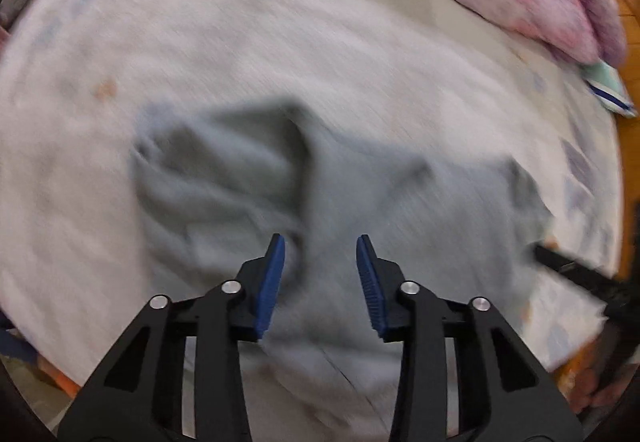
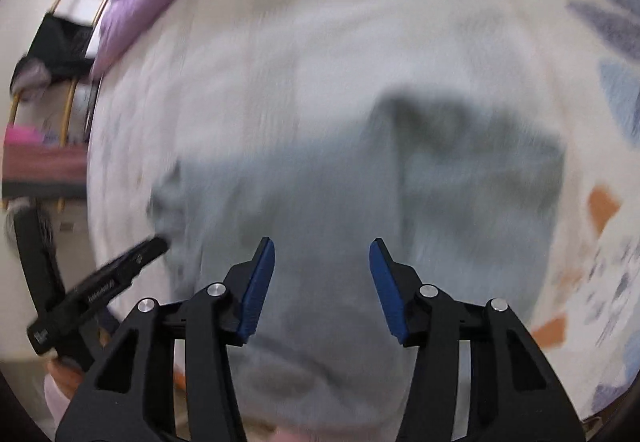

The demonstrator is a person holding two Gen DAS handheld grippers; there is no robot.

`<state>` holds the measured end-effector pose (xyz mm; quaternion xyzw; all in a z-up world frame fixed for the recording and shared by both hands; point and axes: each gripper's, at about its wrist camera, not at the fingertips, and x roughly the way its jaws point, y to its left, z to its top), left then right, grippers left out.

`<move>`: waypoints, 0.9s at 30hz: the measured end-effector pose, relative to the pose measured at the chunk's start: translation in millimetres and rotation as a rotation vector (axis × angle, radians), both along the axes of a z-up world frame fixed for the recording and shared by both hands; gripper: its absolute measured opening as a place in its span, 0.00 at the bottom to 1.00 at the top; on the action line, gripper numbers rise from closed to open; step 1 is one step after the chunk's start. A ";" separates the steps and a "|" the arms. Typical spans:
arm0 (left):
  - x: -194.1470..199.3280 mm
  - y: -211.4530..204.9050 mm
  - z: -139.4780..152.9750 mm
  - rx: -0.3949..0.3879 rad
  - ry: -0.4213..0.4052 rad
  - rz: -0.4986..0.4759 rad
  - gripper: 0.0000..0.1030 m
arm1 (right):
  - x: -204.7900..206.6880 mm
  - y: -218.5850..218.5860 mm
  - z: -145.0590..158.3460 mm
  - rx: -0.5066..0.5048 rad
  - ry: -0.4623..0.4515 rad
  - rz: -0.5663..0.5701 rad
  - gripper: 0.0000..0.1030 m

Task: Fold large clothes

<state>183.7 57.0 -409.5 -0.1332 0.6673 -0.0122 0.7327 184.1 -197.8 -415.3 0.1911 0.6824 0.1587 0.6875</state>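
A grey garment (image 1: 328, 193) lies crumpled on the patterned bed sheet (image 1: 160, 41), directly ahead of and beneath both tongs. The left tongs (image 1: 320, 242) and right tongs (image 2: 322, 244) are spread apart, holding nothing. Both views are blurred.

Both cams sit right behind their own fingers, looking forward and down at the bed (image 1: 280, 21), pretty close in, and both views are motion-blurred. The left wrist view looks over the left tool (image 1: 321, 250) at the gray garment (image 1: 400, 201), and the right tool (image 1: 568, 266) pokes in at its right edge. The right wrist view looks over its own tool at the same garment, with the left tool entering low on its left. Both share the garment and the patterned sheet (image 2: 592, 41).
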 end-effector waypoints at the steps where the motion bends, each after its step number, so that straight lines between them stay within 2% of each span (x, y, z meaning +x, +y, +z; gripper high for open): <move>1: -12.8 -5.5 -7.3 -0.003 0.041 -0.007 0.32 | -10.9 4.6 -5.5 0.002 0.025 0.023 0.45; 3: -34.4 -12.8 -21.6 0.033 0.126 -0.029 0.31 | -36.9 16.9 -15.0 0.011 0.092 0.072 0.44; 7: -71.8 -21.8 -37.9 0.077 0.149 -0.058 0.31 | -85.6 35.5 -42.5 -0.026 0.201 0.154 0.41; 9: -75.8 -28.6 -59.2 0.136 0.155 -0.095 0.31 | -104.0 39.9 -81.7 -0.084 0.301 0.153 0.38; 11: -69.2 -36.2 -70.4 0.177 0.182 -0.129 0.31 | -109.4 34.2 -92.4 -0.067 0.319 0.094 0.36; 13: -64.5 -35.6 -63.0 0.179 0.195 -0.083 0.33 | -107.1 30.5 -82.8 -0.065 0.330 0.038 0.36; 15: -65.1 -34.0 -50.2 0.139 0.171 -0.041 0.54 | -105.3 29.8 -63.7 -0.062 0.311 0.012 0.38; 16: -66.2 -34.6 -45.2 0.125 0.162 -0.041 0.57 | -104.4 30.4 -55.6 -0.052 0.297 0.016 0.37; 18: -68.7 -37.7 -37.5 0.145 0.155 -0.059 0.61 | -102.4 33.5 -41.0 -0.050 0.268 0.027 0.37; 20: -71.7 -41.6 -32.3 0.165 0.157 -0.076 0.71 | -99.6 35.8 -25.6 -0.062 0.240 0.041 0.38; 23: -77.6 -44.0 -21.3 0.174 0.151 -0.078 0.73 | -96.1 32.8 -7.7 -0.050 0.214 0.023 0.39; 25: -80.0 -43.3 -15.4 0.175 0.160 -0.075 0.75 | -93.4 26.6 6.2 -0.052 0.193 0.014 0.47; 27: -76.3 -43.0 -6.4 0.175 0.162 -0.067 0.75 | -93.0 17.0 26.3 -0.048 0.133 -0.004 0.55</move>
